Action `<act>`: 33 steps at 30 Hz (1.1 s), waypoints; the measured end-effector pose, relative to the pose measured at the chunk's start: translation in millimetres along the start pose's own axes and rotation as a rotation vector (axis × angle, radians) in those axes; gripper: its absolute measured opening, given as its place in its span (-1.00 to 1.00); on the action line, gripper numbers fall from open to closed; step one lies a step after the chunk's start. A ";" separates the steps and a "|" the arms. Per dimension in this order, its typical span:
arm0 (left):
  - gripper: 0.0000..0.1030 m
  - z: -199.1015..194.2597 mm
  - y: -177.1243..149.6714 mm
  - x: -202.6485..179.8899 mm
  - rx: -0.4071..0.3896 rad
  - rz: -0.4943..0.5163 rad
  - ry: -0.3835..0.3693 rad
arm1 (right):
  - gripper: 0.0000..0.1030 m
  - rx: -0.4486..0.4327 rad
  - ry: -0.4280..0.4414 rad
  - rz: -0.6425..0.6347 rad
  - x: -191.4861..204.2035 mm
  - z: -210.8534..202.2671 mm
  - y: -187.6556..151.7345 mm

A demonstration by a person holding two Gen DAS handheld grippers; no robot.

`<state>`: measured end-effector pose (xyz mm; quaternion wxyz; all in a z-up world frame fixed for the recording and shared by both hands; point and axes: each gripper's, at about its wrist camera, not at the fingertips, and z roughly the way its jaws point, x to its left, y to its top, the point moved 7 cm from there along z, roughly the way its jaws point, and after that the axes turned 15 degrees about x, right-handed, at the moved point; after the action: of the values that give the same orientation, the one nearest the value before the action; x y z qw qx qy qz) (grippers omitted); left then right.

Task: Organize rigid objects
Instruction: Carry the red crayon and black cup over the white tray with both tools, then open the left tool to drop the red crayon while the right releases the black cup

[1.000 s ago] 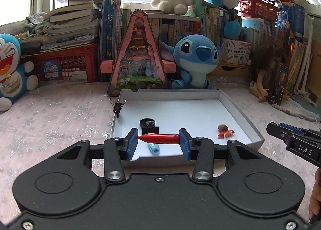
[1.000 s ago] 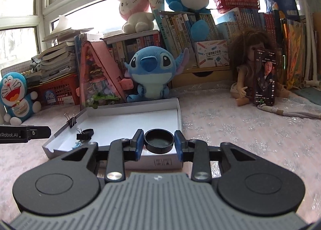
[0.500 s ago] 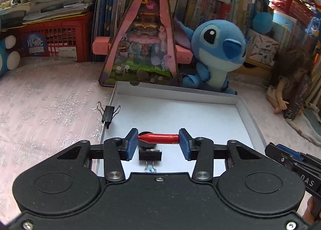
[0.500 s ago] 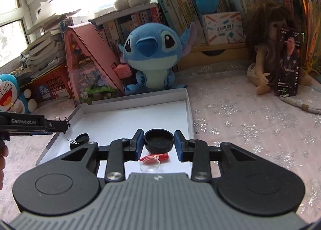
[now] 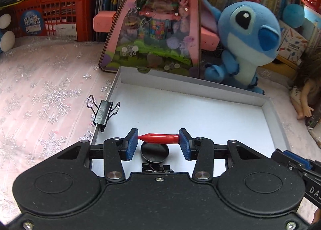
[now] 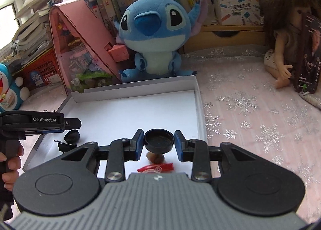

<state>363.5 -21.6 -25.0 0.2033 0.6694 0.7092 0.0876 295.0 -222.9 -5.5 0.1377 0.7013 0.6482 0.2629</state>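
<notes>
My left gripper [image 5: 158,141] is shut on a red bullet-shaped piece [image 5: 159,138], held over the near left part of the white tray [image 5: 192,83]. Under it lie a black round cap [image 5: 154,152] and a black binder clip [image 5: 157,169]. My right gripper [image 6: 159,143] is shut on a black round lid [image 6: 159,139] above the tray's [image 6: 198,109] near right part. Below it lie a brown nut-like piece [image 6: 155,157] and a red piece [image 6: 155,167]. The left gripper's body [image 6: 40,122] shows in the right wrist view.
A black binder clip [image 5: 103,112] is clamped on the tray's left rim. Behind the tray stand a pink triangular dollhouse [image 5: 156,29] and a blue plush [image 5: 246,37]. A doll [image 6: 284,45] sits at the right. A red crate [image 5: 58,15] and books line the back.
Both grippers have moved forward and lower over the tray with their objects still held. The tray now fills more of each view.
</notes>
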 end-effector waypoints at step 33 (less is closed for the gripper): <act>-0.18 14.4 2.2 -2.4 -0.020 0.066 0.090 | -0.25 0.058 -0.090 -0.064 8.8 45.1 14.3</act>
<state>371.3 -25.9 -36.7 0.1749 0.6856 0.6943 0.1316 331.8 -209.3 -33.3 0.1547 0.6951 0.6707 0.2075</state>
